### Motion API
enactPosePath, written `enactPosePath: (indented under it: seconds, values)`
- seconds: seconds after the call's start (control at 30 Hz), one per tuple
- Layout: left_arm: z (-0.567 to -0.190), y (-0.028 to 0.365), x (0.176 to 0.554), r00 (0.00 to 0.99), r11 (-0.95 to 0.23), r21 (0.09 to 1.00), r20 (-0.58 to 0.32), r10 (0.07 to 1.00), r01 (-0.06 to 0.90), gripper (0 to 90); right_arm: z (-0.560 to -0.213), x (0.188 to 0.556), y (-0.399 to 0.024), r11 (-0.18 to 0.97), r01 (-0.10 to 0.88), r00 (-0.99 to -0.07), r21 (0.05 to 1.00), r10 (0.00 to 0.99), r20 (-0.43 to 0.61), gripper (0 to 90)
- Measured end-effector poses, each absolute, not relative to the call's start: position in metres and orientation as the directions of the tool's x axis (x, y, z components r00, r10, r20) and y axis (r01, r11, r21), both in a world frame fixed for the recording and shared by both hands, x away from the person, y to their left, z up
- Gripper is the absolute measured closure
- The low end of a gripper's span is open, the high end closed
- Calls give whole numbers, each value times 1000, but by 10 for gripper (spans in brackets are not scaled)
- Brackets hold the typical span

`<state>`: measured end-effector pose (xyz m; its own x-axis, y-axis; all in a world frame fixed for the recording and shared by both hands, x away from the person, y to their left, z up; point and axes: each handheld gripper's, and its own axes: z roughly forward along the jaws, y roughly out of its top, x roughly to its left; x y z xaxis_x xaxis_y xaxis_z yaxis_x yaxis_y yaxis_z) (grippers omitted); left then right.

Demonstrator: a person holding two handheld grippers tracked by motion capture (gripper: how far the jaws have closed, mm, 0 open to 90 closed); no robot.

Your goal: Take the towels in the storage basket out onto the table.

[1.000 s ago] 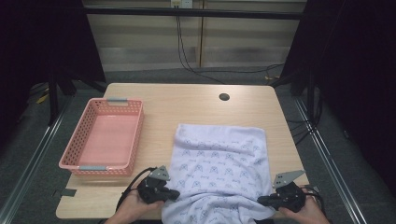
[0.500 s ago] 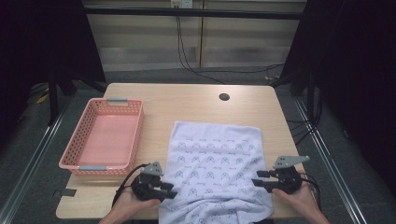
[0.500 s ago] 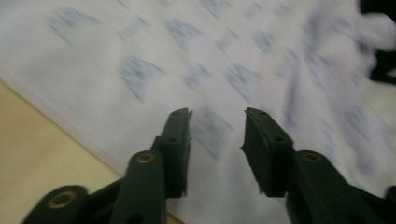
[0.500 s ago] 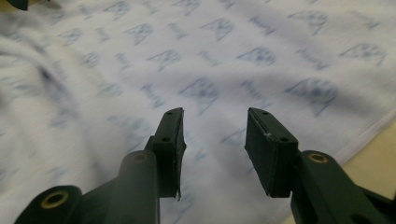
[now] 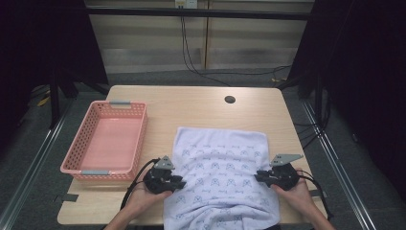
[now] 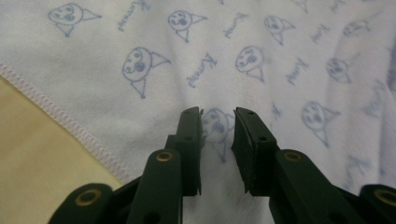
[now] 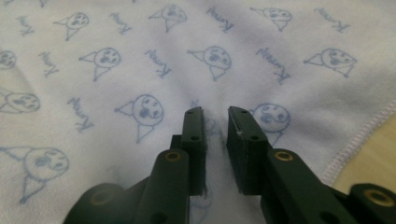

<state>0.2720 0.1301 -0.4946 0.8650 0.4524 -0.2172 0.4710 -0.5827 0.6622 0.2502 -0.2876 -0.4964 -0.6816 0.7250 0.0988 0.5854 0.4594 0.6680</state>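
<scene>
A white towel [image 5: 220,163] printed with small blue faces lies flat on the wooden table [image 5: 191,110], its near end hanging over the front edge. My left gripper [image 5: 181,182] sits at the towel's left edge, about halfway along it. In the left gripper view the jaws [image 6: 218,123] stand close together with a ridge of towel [image 6: 280,56] between them, just inside the stitched hem. My right gripper [image 5: 259,176] is at the towel's right edge. Its jaws [image 7: 215,121] are likewise narrowed on a small crease of the towel [image 7: 140,51].
A pink plastic basket [image 5: 142,128] stands empty on the left part of the table, close to my left hand. A dark round hole [image 5: 230,99] is in the tabletop beyond the towel. Bare wood lies between the towel and the far edge.
Both hands have moved forward from the towel's near corners to the middle of its side edges. The towel now lies a little wider and flatter.
</scene>
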Motion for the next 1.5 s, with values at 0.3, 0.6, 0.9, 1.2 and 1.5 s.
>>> enactPosePath:
  seconds: [0.3, 0.6, 0.9, 1.2, 1.5]
  values:
    - [-492, 142, 229, 883, -615, 639, -261, 391, 461, 719, -492, 210, -285, 506, 583, -736, 636, 661, 148, 812]
    - [-476, 131, 278, 842, -511, 701, -248, 479, 497, 581, -472, 246, -296, 408, 572, -669, 712, 734, 117, 595]
    - [-480, 118, 368, 747, -410, 718, -228, 624, 562, 526, -476, 328, -304, 383, 590, -588, 711, 807, 53, 520]
    - [-492, 127, 385, 701, -393, 707, -203, 683, 588, 477, -499, 350, -308, 369, 629, -571, 684, 816, 85, 470]
    - [-501, 130, 384, 696, -417, 689, -177, 695, 592, 516, -502, 345, -307, 366, 630, -586, 685, 803, 110, 712]
